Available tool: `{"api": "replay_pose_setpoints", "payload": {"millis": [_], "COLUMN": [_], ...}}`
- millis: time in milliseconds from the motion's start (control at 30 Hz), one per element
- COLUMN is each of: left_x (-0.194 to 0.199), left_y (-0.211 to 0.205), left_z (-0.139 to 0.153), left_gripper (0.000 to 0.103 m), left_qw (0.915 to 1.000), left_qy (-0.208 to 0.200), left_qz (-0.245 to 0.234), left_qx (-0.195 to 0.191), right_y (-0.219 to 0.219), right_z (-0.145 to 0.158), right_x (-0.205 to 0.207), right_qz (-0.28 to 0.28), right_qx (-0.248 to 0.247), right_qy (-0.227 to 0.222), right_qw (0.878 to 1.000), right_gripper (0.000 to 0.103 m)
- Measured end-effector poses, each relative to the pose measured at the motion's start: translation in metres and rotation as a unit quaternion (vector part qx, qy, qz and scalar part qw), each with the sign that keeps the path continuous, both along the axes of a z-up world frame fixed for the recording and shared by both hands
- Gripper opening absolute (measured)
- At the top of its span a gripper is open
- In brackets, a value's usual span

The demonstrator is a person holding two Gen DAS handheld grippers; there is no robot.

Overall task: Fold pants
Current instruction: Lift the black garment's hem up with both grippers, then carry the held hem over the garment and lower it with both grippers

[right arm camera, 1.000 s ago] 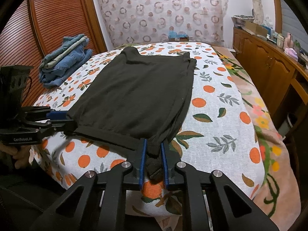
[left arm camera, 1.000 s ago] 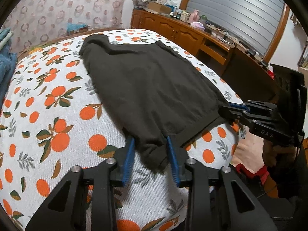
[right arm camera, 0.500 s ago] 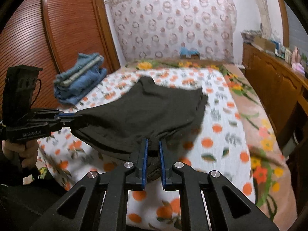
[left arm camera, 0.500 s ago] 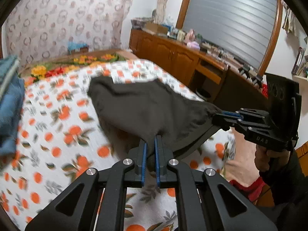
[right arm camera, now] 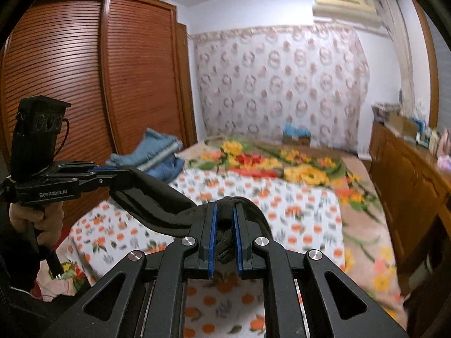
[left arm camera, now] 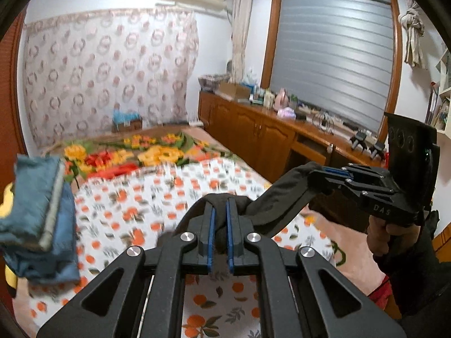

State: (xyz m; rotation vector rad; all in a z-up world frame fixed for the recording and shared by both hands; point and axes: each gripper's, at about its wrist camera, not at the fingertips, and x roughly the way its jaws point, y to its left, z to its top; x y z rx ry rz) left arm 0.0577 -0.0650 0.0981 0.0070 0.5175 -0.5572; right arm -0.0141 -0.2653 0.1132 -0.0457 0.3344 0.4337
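The dark brown pants (left arm camera: 279,197) are lifted off the bed, their near edge stretched as a band between my two grippers; the rest hangs out of sight below. My left gripper (left arm camera: 220,211) is shut on one corner of the pants. My right gripper (right arm camera: 224,214) is shut on the other corner (right arm camera: 157,200). In the left wrist view the right gripper (left arm camera: 318,173) shows at the right, held in a hand. In the right wrist view the left gripper (right arm camera: 118,173) shows at the left.
The bed (left arm camera: 157,197) with an orange-print sheet lies below. A pile of folded blue jeans (left arm camera: 42,219) sits at its left side, near a brown wardrobe (right arm camera: 84,84). A wooden cabinet (left arm camera: 267,138) with clutter runs along the right.
Both grippers have risen high with the pants, lifting them off the sheet. The left gripper closed on its corner a second ago.
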Motion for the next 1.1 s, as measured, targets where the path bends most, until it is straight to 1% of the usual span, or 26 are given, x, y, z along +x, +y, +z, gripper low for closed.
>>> {"api": "replay_pose_setpoints", "payload": {"millis": [100, 133, 267, 333, 400, 500, 600, 700, 800, 867, 967, 1033, 1100], "left_x": [-0.005, -0.007, -0.014, -0.013, -0.005, 0.016, 0.046, 0.084, 0.109, 0.112, 0.105, 0.098, 0.089], "left_y": [0.007, 0.009, 0.016, 0.019, 0.023, 0.029, 0.033, 0.037, 0.041, 0.044, 0.050, 0.054, 0.060], "left_z": [0.020, 0.028, 0.043, 0.045, 0.043, 0.034, 0.028, 0.031, 0.042, 0.047, 0.036, 0.013, -0.012], "left_gripper": [0.008, 0.008, 0.008, 0.008, 0.008, 0.008, 0.008, 0.008, 0.008, 0.008, 0.008, 0.008, 0.008], "left_qw": [0.9998, 0.9995, 0.9986, 0.9984, 0.9985, 0.9986, 0.9979, 0.9958, 0.9926, 0.9911, 0.9914, 0.9918, 0.9925], "left_qy": [-0.018, -0.027, -0.050, -0.054, -0.050, -0.038, -0.033, -0.036, -0.045, -0.056, -0.053, -0.033, -0.004], "left_qz": [-0.002, 0.000, 0.005, 0.011, 0.019, 0.036, 0.056, 0.083, 0.111, 0.120, 0.118, 0.119, 0.118], "left_qx": [-0.012, -0.015, -0.017, -0.014, -0.012, -0.005, 0.003, 0.012, 0.015, 0.014, 0.019, 0.032, 0.032], "right_y": [0.004, 0.004, 0.007, 0.007, 0.006, 0.005, 0.012, 0.024, 0.030, 0.033, 0.031, 0.037, 0.047], "right_z": [0.020, 0.022, 0.036, 0.033, 0.029, 0.018, 0.020, 0.028, 0.042, 0.050, 0.044, 0.026, 0.004], "right_x": [-0.006, -0.006, -0.013, -0.015, -0.011, 0.007, 0.036, 0.068, 0.108, 0.127, 0.138, 0.136, 0.131], "right_qz": [0.007, 0.010, 0.021, 0.026, 0.029, 0.036, 0.035, 0.020, -0.001, -0.016, -0.014, -0.005, 0.004], "right_qx": [-0.004, -0.004, -0.005, -0.008, -0.011, -0.016, -0.030, -0.049, -0.045, -0.035, -0.011, -0.015, -0.027], "right_qy": [-0.023, -0.027, -0.046, -0.051, -0.051, -0.043, -0.034, -0.036, -0.044, -0.048, -0.035, -0.017, 0.003], "right_qw": [1.000, 1.000, 0.999, 0.998, 0.998, 0.998, 0.998, 0.998, 0.998, 0.998, 0.999, 1.000, 1.000], "right_gripper": [0.011, 0.011, 0.011, 0.011, 0.011, 0.011, 0.011, 0.011, 0.011, 0.010, 0.010, 0.010, 0.010]}}
